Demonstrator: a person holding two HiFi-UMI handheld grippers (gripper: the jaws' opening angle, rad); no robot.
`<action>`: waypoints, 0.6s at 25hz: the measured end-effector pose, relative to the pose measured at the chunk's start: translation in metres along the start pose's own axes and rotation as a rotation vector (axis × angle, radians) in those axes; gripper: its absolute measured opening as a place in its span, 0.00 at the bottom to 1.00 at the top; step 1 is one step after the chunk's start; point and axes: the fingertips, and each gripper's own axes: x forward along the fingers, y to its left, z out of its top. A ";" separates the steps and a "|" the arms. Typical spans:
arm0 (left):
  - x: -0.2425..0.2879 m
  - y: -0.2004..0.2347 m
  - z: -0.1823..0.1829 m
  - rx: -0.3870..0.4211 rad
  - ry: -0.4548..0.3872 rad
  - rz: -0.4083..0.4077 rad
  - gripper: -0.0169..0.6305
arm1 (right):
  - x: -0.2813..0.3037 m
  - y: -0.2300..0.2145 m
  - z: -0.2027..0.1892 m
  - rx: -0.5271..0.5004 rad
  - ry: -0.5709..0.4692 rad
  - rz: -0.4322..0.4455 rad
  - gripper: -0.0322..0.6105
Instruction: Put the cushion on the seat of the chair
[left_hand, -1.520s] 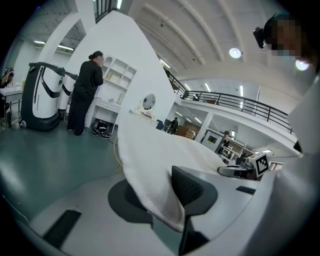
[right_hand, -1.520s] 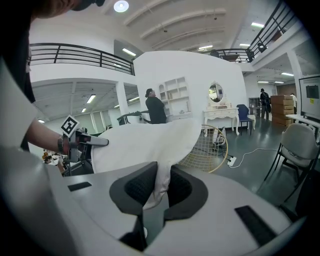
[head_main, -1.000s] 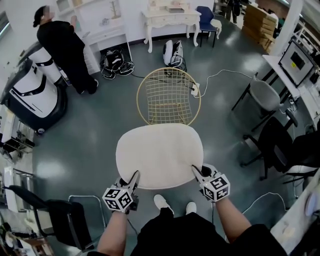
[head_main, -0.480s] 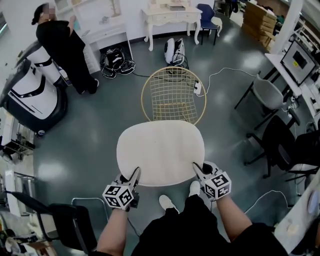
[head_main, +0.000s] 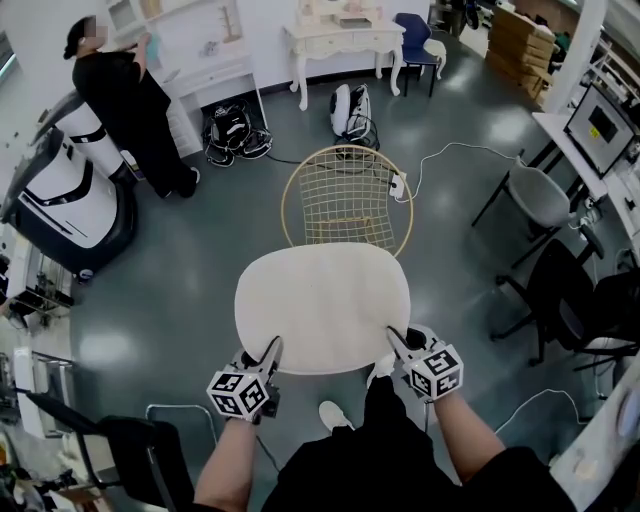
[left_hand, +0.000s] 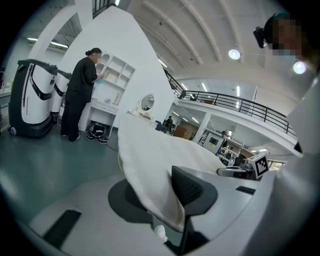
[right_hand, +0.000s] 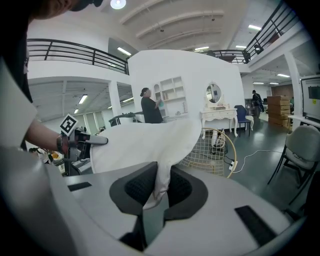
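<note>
The cushion (head_main: 322, 308) is held by its near edge, one corner pinched in my left gripper (head_main: 270, 348) and the other in my right gripper (head_main: 392, 338), both pairs of jaws closed on the fabric. It spreads flat straight ahead of both grippers, with its long axis running across from one to the other. Just past its far edge the wire chair (head_main: 345, 195) stands dead ahead, about equally far from each gripper, so I judge both must carry it forward and down together.
</note>
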 end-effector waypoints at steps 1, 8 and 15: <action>0.006 -0.001 0.002 0.001 0.001 0.001 0.23 | 0.001 -0.006 0.001 0.001 -0.003 0.001 0.13; 0.052 -0.013 0.013 0.003 0.016 0.009 0.23 | 0.011 -0.054 0.006 0.020 0.000 0.003 0.13; 0.107 -0.017 0.028 -0.003 0.026 0.015 0.23 | 0.028 -0.107 0.022 0.032 0.004 -0.009 0.13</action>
